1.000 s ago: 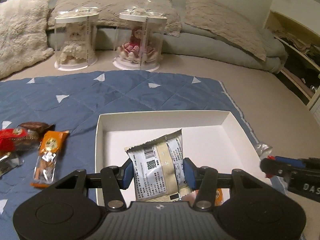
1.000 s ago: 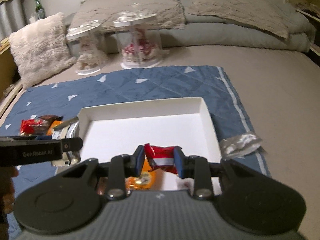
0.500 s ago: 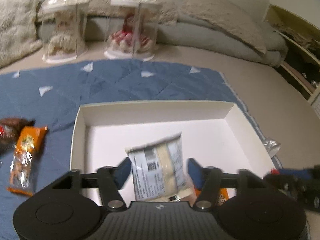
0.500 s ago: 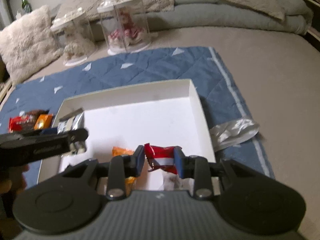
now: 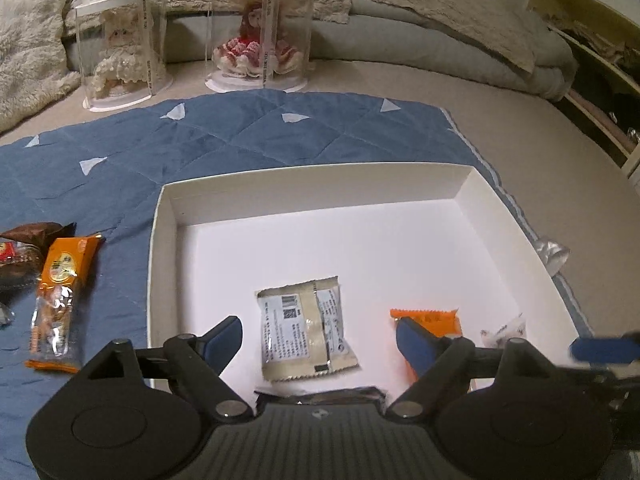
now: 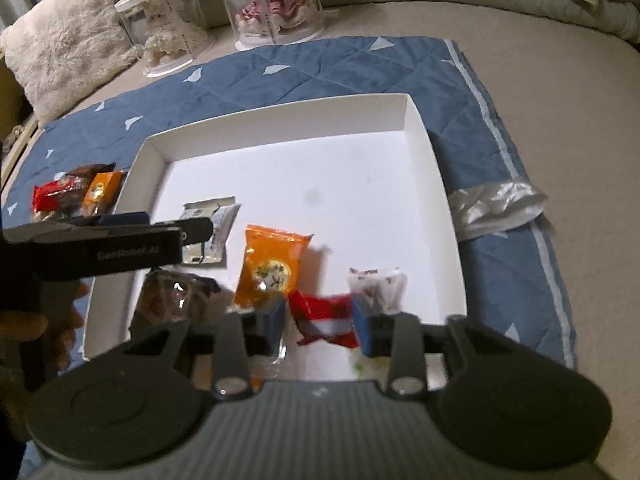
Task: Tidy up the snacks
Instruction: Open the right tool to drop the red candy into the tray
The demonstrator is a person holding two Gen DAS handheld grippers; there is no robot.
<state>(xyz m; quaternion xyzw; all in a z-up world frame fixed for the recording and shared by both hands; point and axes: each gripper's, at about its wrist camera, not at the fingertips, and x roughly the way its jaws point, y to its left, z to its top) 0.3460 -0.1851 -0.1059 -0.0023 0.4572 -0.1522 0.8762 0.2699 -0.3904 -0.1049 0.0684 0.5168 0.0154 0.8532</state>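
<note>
A white box (image 5: 160,240) (image 6: 440,184) lies on a blue quilt (image 5: 240,136). My left gripper (image 5: 320,342) is opening wide above a beige packet (image 5: 304,336) (image 6: 208,228), which lies flat on the box floor, free of the pads. My right gripper (image 6: 319,322) hangs over the box's near edge. Its jaws are opening, and a blurred red packet (image 6: 324,318) sags loose between them. An orange packet (image 6: 272,264) (image 5: 424,316), a dark packet (image 6: 172,296) and a white packet (image 6: 380,284) lie in the box. The left gripper (image 6: 172,224) shows from the side.
Outside the box on the left lie an orange packet (image 5: 60,296) and brown and red packets (image 6: 60,196). A silver wrapper (image 6: 496,204) lies right of the box. Two clear doll cases (image 5: 120,44) (image 5: 260,28) stand beyond the quilt, before pillows. Shelves (image 5: 592,60) stand at the far right.
The left gripper sank toward the box and spread its jaws. The beige packet dropped from upright to flat on the floor. The right gripper tipped downward and its jaws began to part.
</note>
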